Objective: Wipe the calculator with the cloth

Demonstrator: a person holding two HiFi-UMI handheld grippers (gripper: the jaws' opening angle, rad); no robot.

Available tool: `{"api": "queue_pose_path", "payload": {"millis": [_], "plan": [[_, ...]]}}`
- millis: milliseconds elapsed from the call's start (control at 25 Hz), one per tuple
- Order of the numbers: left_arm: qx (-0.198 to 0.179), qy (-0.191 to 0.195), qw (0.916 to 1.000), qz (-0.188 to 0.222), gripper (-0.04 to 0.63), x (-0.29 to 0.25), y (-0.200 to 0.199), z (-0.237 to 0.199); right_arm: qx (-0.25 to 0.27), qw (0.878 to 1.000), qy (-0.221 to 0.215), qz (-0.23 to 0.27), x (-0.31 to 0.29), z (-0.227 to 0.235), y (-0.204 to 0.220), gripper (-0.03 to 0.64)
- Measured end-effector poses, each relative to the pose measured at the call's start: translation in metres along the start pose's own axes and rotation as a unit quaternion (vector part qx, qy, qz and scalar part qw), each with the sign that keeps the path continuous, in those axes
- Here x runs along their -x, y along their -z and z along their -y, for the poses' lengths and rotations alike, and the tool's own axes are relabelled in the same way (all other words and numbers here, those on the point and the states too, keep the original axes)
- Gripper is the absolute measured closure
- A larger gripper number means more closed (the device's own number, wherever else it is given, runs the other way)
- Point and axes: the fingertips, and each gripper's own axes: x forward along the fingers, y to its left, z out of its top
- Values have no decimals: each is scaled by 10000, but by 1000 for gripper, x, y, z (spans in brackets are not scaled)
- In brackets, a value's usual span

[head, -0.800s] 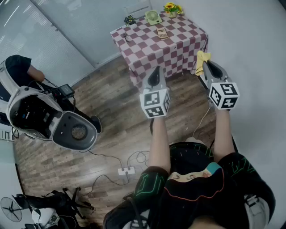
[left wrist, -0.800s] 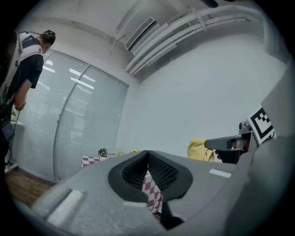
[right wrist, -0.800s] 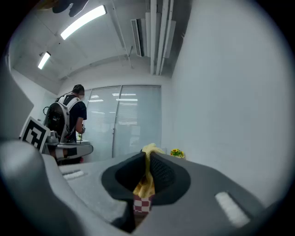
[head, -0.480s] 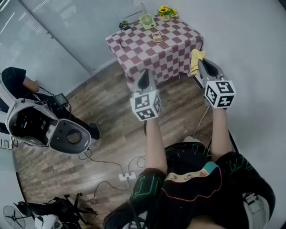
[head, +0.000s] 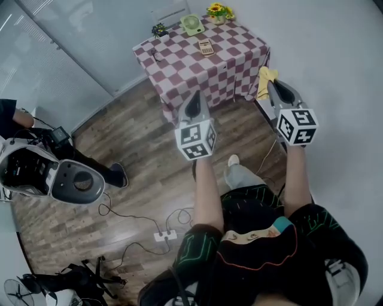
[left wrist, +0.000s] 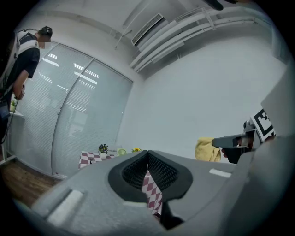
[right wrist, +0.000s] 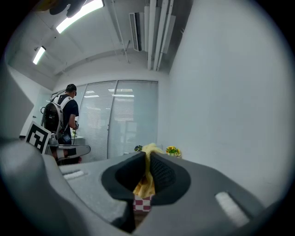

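— Any writing to read?

— Only the black-and-white square codes on the marker cubes [head: 195, 138]. Whatever is printed on the calculator [head: 205, 46] is too small to read.

— What has changed since half a second ago?

— From the left: the person with the backpack rig [head: 57, 173] has slid toward the left edge of the head view. The checked table [head: 173, 63] has drifted a little up and left. A light shoe [head: 231, 161] has come into sight on the wood floor beside the left forearm, where none showed before. Both grippers are held out much as they were.

— How does the left gripper stand?

— The left gripper [head: 194, 95] is clenched on nothing. Its pads [left wrist: 162, 173] meet at the tips, and only the red-and-white check of the table shows through the gap lower down.

— And the calculator, from there?

— It lies flat on the tabletop, well ahead of the left gripper's tips and slightly to their right. A green fan [head: 191, 24] and sunflowers [head: 216, 10] stand past it at the far edge.

— The right gripper?

— The right gripper [head: 272, 86] is grasping the yellow cloth [head: 265, 79]. A fold is pinched between its pads [right wrist: 162, 174] and bunches out past the tips. From this gripper the calculator is ahead and off to the left, well apart from the cloth. In the head view the cloth shows just beside the table's hanging right edge. I cannot tell whether it touches.
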Motion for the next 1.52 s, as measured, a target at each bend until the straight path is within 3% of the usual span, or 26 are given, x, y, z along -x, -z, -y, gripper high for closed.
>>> {"api": "queue_pose_path", "payload": {"millis": [280, 600, 800, 920, 1160, 1520], "plan": [[112, -155, 9996, -214, 584, -53, 26, -20, -115, 9993, -228, -284, -65, 17, 29, 583], [333, -358, 9927, -1100, 584, -122, 95, -58, -537, 9936, -532, -842, -166, 33, 77, 583], [-67, -130, 9869, -1605, 584, -174, 113, -64, -685, 9905, -388, -1124, -218, 59, 110, 583], [-343, 44, 9856, -1655, 584, -212, 104, -72, -910, 9895, -303, -1079, -254, 75, 115, 583], [-402, 2, 9872, -1541, 584, -272, 95, -87, -948, 9902, -392, -946, -318, 101, 107, 583], [-189, -52, 9845, -1745, 584, -324, 114, -110, -893, 9889, -571, -1043, -372, 109, 106, 583]]}}
